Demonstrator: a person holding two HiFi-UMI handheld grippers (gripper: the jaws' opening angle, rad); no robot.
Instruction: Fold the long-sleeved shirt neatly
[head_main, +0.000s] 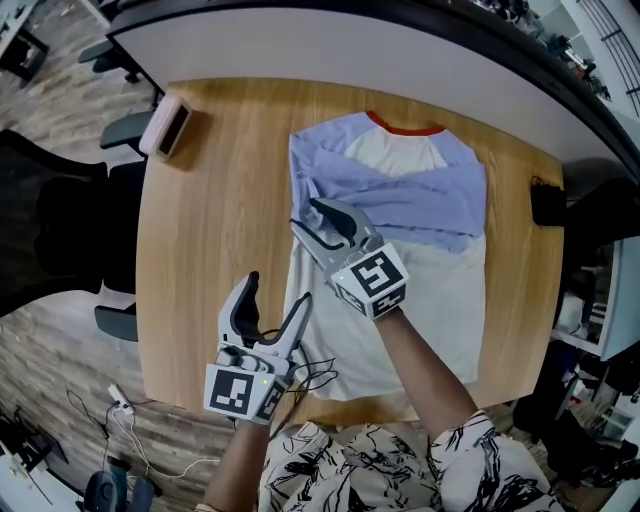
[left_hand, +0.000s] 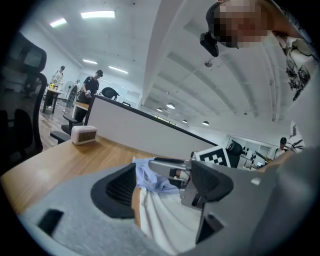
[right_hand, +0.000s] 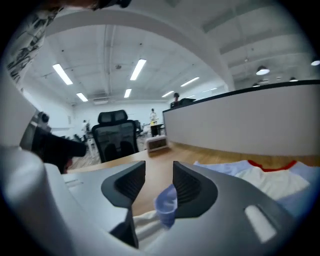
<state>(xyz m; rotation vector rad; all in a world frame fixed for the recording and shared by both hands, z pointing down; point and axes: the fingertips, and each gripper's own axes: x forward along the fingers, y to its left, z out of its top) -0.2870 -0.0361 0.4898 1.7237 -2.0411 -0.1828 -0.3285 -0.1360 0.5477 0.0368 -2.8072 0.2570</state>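
Two grey plastic grippers hover over the light wooden table (head_main: 200, 220). On it the long-sleeved shirt (head_main: 420, 290), white with pale blue sleeves and a red collar, lies flat with one blue sleeve (head_main: 400, 200) folded across the chest. The right gripper (head_main: 305, 214) has its jaws partly apart, with the sleeve's end loose against one pad, unpinched. The left gripper (head_main: 277, 290), at the shirt's lower edge, gapes wide and holds nothing.

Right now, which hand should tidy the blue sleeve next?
Probably the right gripper: its open jaws sit at the blue sleeve, with blue cloth between them. The left gripper waits lower, by the white edge of the shirt.
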